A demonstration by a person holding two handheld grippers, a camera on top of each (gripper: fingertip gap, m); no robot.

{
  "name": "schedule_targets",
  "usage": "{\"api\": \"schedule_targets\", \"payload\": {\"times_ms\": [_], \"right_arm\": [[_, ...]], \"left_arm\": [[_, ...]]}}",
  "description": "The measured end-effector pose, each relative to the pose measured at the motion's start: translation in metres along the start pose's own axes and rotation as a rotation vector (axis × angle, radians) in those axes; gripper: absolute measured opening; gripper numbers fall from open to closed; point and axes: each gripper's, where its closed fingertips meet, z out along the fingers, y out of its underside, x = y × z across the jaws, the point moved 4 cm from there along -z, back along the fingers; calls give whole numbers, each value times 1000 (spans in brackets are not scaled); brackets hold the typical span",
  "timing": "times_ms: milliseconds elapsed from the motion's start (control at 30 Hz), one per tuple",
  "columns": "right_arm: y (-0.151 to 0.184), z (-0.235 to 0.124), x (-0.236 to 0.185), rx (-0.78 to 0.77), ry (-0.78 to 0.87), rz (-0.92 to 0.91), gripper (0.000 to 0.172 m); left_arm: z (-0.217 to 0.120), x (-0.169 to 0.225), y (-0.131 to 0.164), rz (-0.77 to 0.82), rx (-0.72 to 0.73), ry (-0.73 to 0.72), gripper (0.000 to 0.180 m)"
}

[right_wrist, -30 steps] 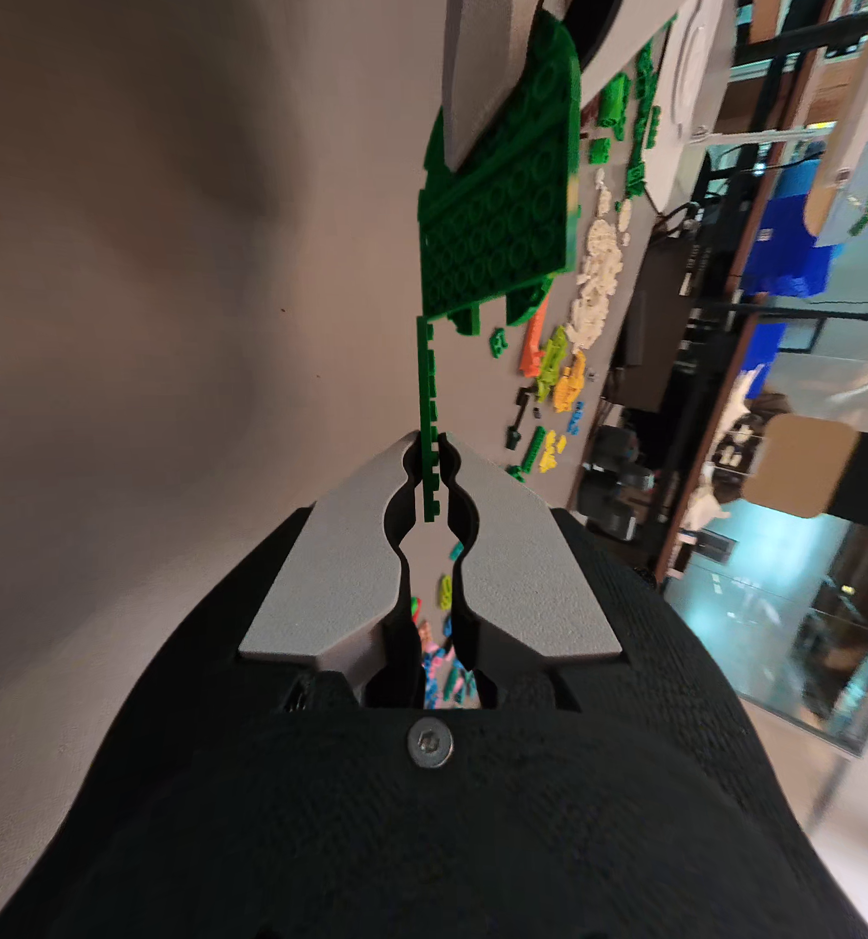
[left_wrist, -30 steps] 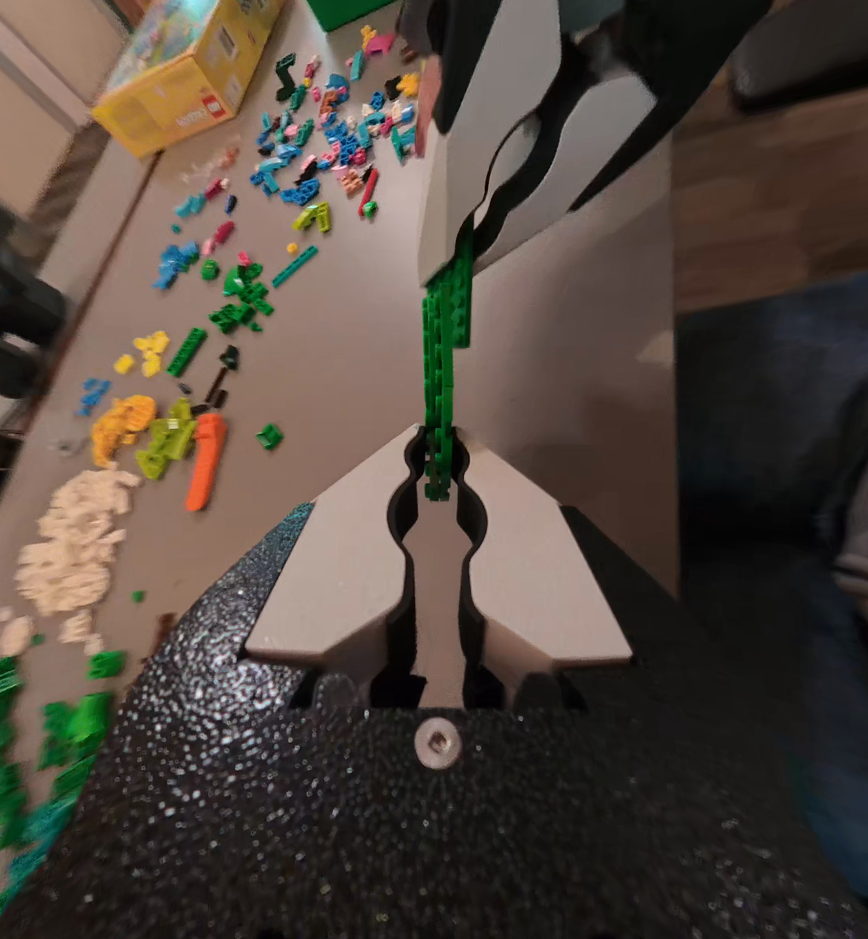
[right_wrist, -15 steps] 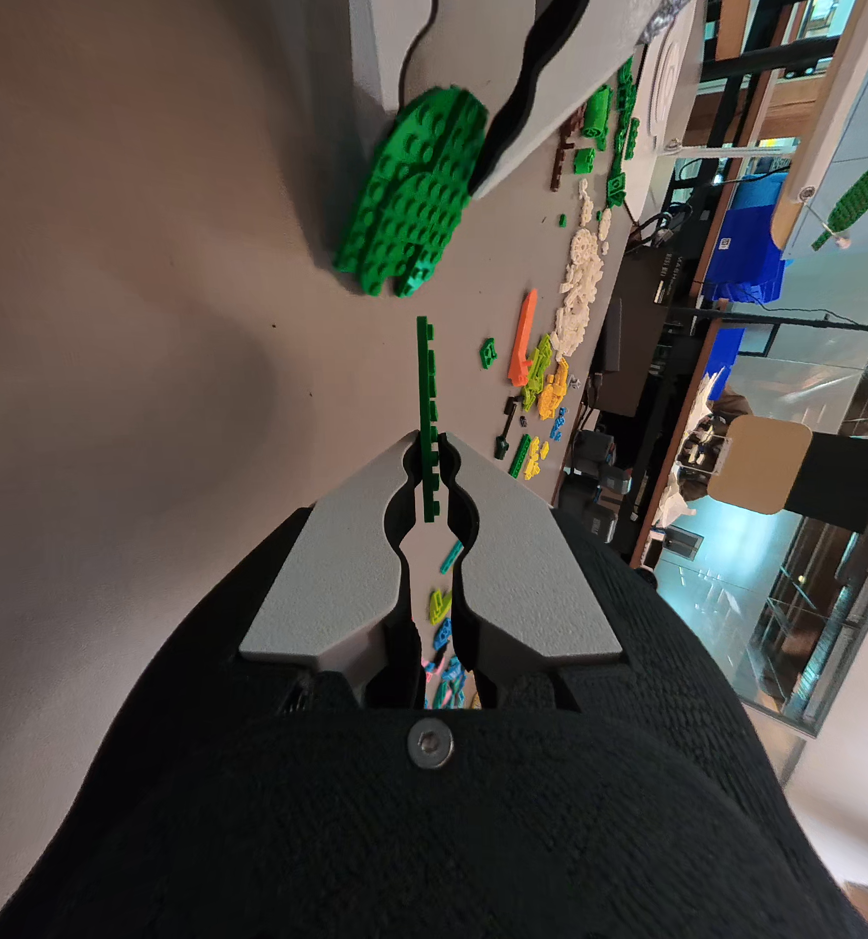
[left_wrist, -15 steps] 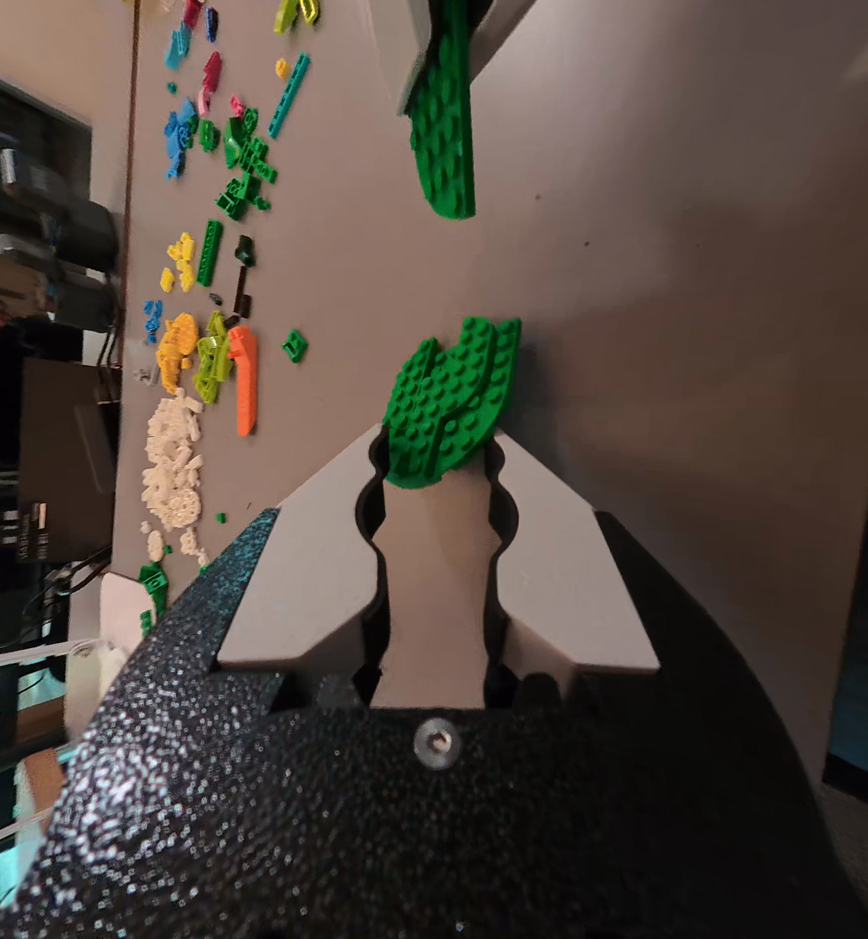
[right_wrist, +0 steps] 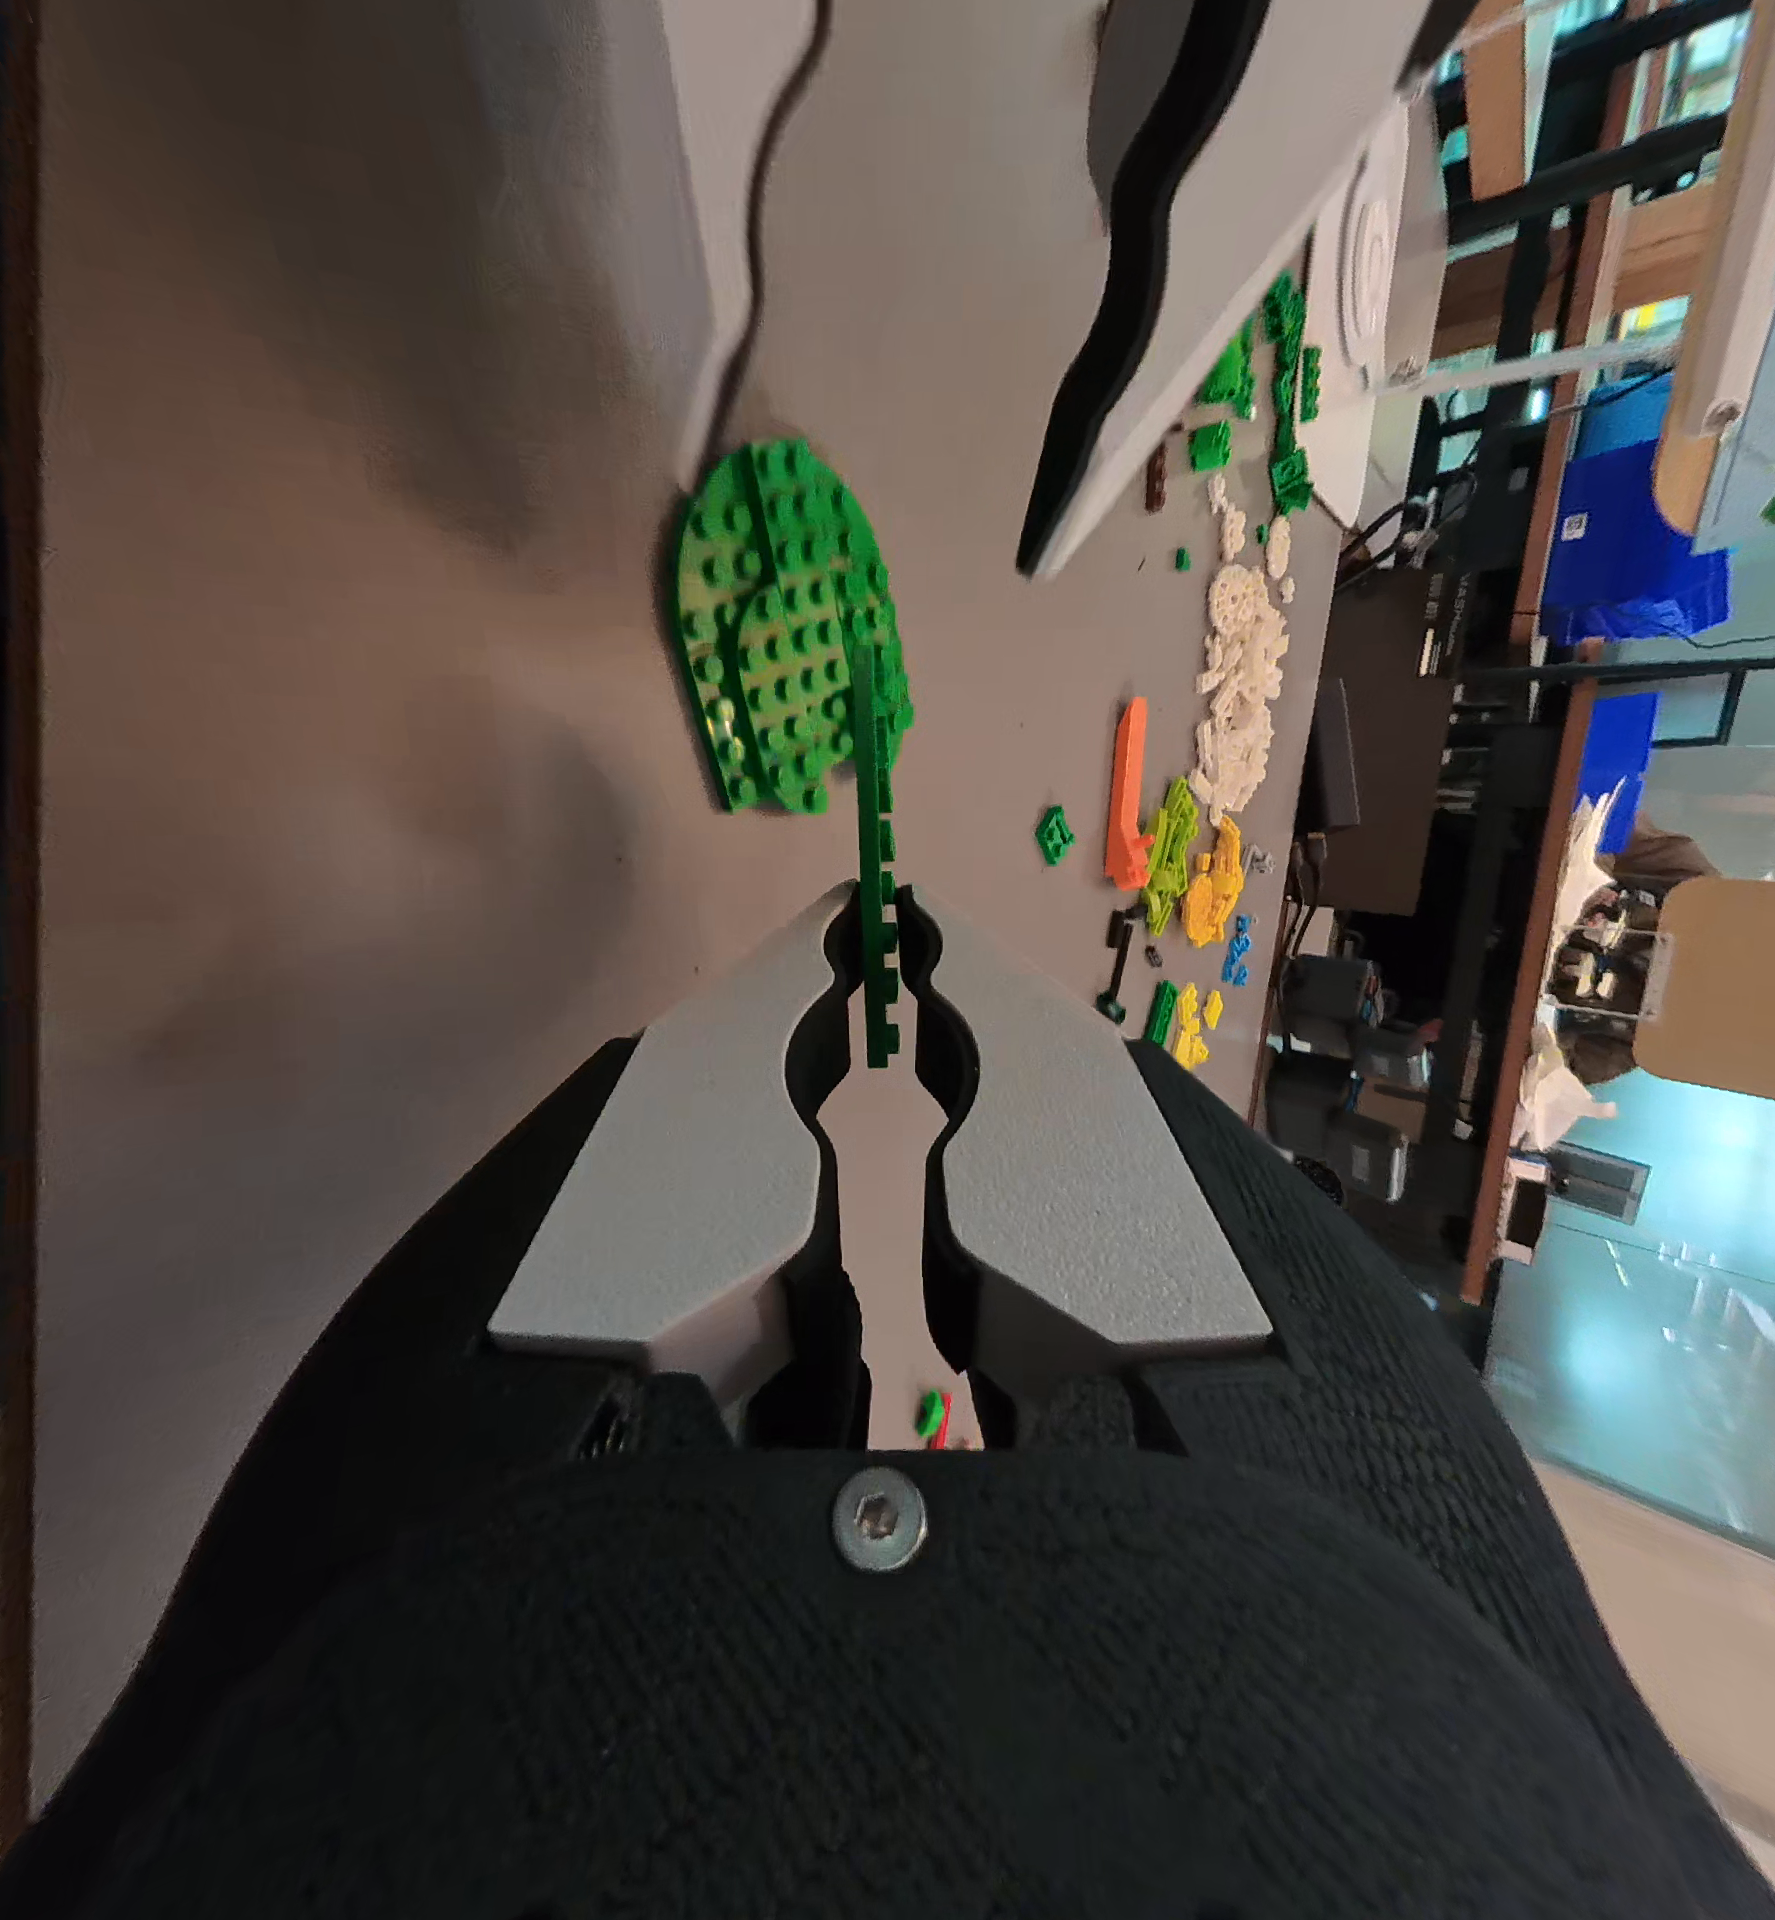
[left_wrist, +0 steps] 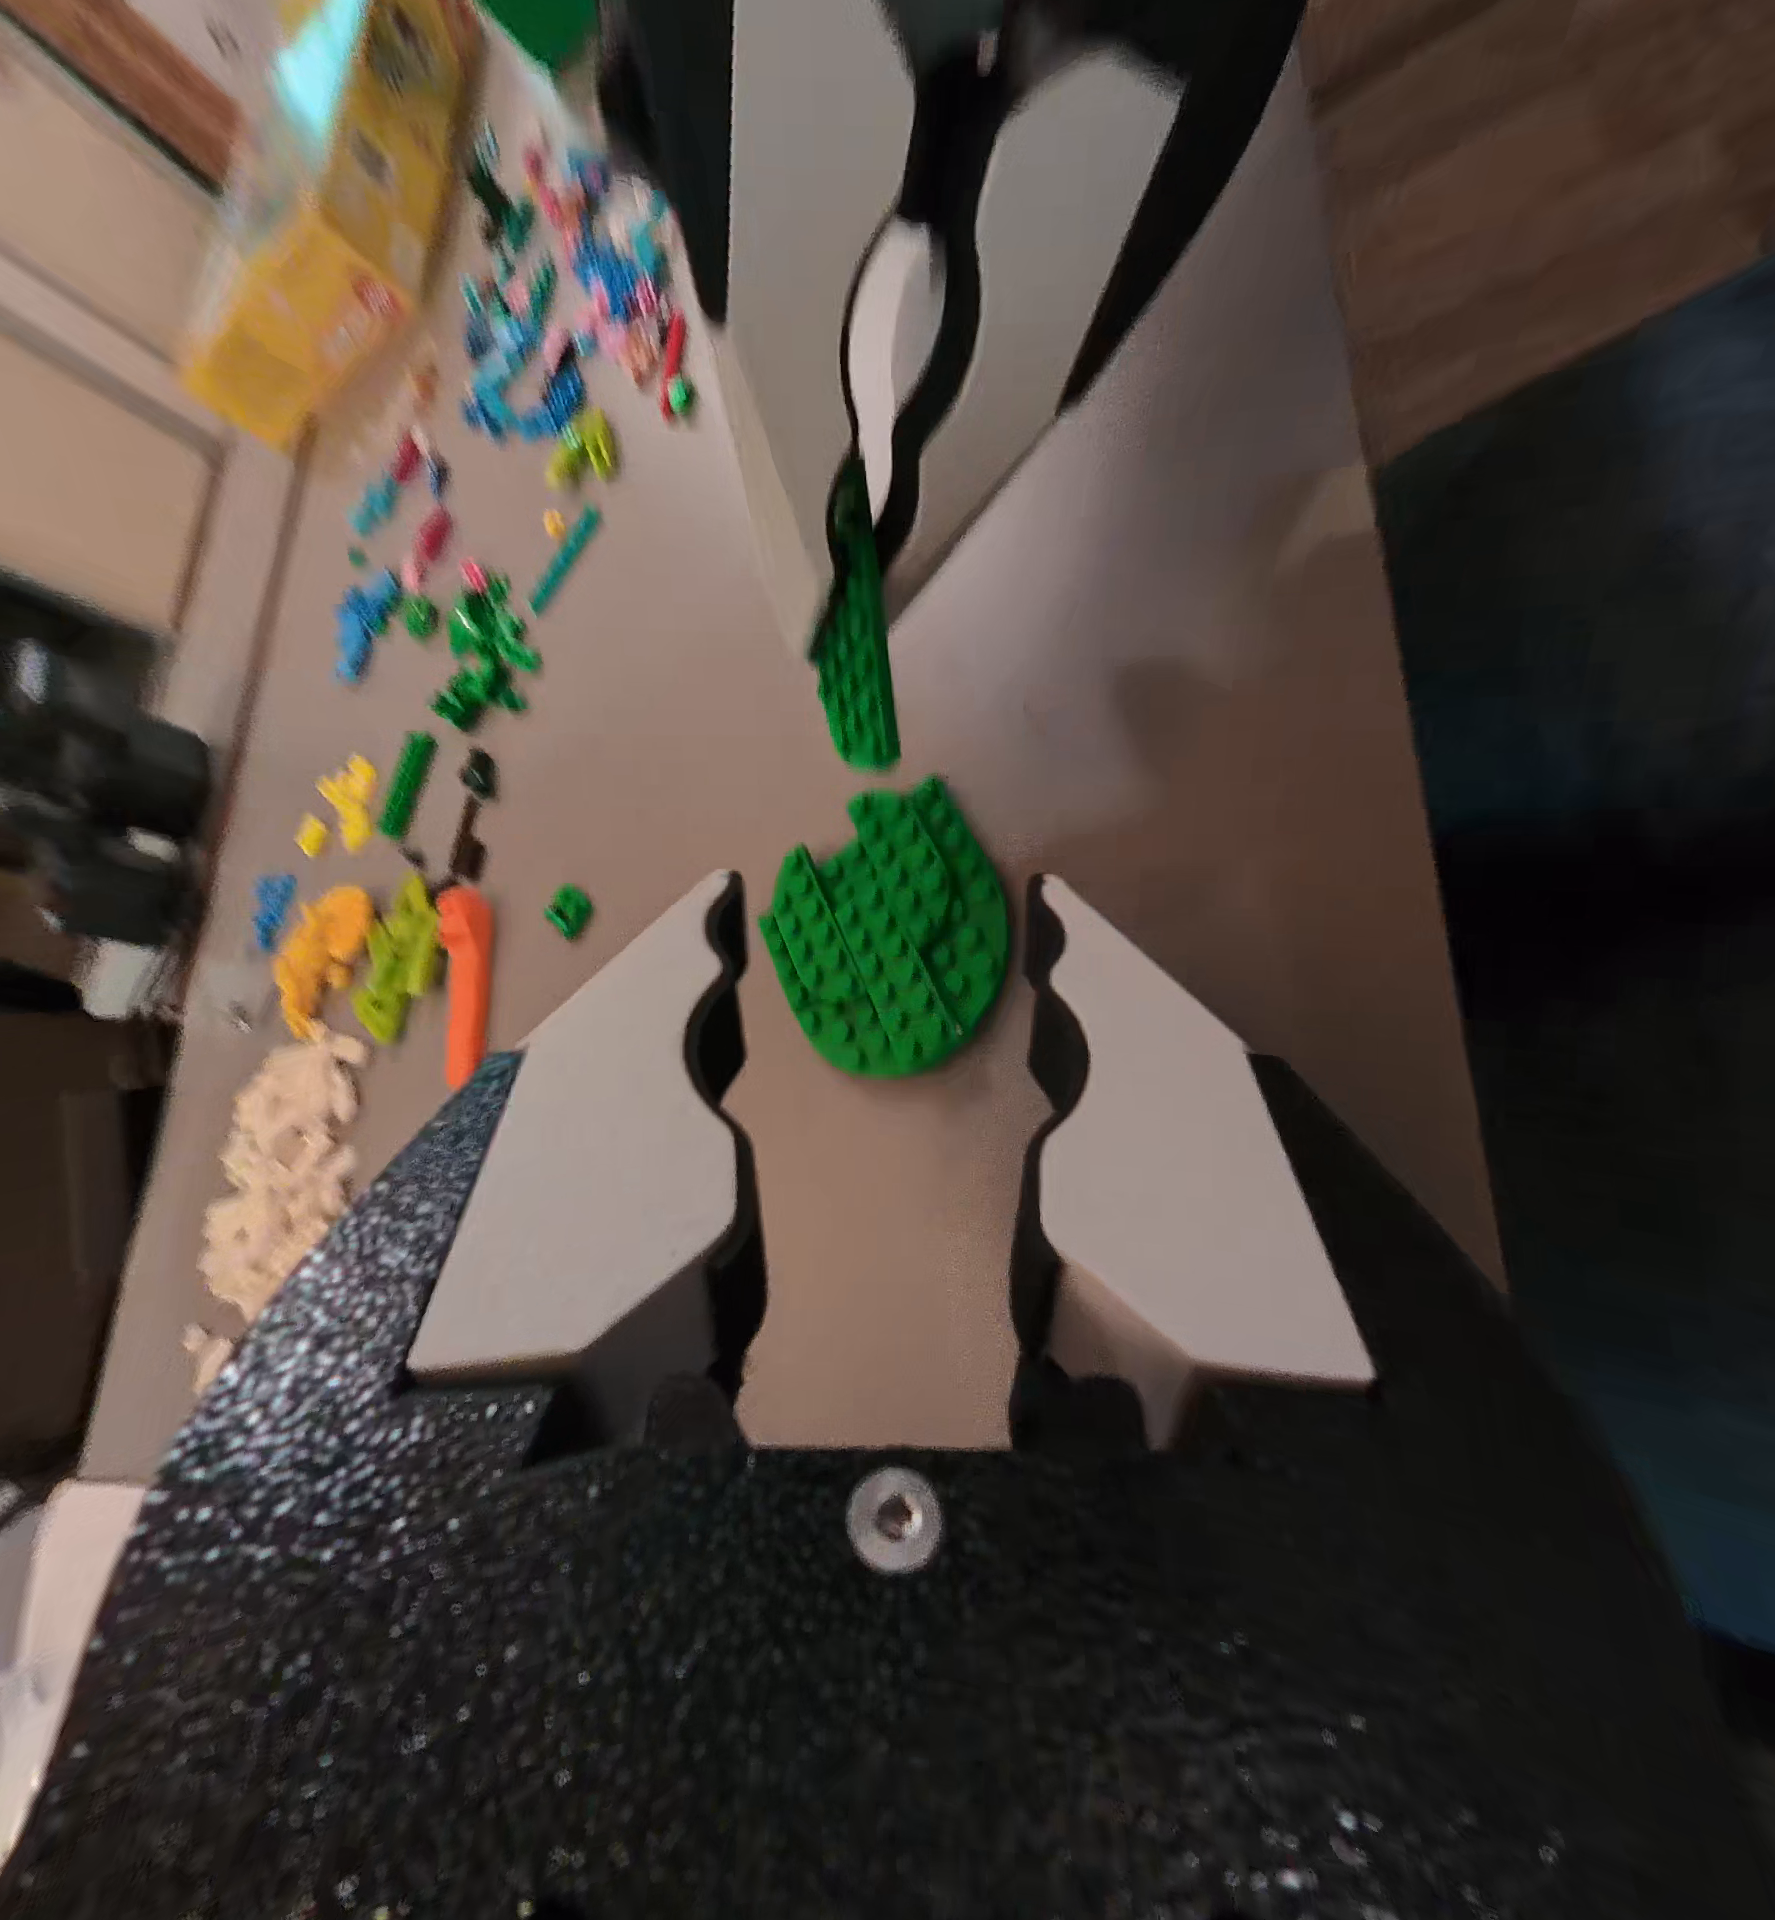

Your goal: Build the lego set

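The left gripper [left_wrist: 885, 896] is seen with its jaws spread wide and gripping nothing; a rounded green studded plate assembly [left_wrist: 888, 935] lies flat on the grey table [left_wrist: 1174, 727] between the two fingertips, with a clear gap on either side. The plate's curved end is turned toward the left gripper's body, and its notched, stepped end points away, so that its long axis runs roughly along the gripper's fingers.

The right gripper [right_wrist: 879, 902] is pressed together on a thin green plate [right_wrist: 875, 831], which is pinched on its flat faces and seen edge-on (studs facing the right-hand finger). Its long axis is held in line with the fingers, its free end pointing forward over the near edge of the flat assembly [right_wrist: 769, 623]. In the left wrist view the same thin plate [left_wrist: 860, 665] is seen hanging from the opposite fingertips, its lower tip just beyond the assembly's notched end; whether they touch cannot be told.

Sorted piles of small bricks are spread farther off: an orange piece [left_wrist: 467, 982], cream pieces [left_wrist: 280, 1164], yellow and lime ones. A yellow box [left_wrist: 332, 239] stands at the table's far end.
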Motion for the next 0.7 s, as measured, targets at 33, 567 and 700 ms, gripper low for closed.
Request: {"api": "schedule_targets", "payload": {"times_ms": [33, 567, 700], "right_arm": [[-4, -1, 0, 11, -2, -1, 3], [-37, -49, 48, 608, -4, 642, 42], [-44, -63, 57, 872, -114, 895, 46]], "left_arm": [[-1, 0, -8, 26, 35, -22, 43], [-25, -27, -49, -342, 505, -90, 1], [-47, -32, -68, -590, 863, 59, 1]]}}
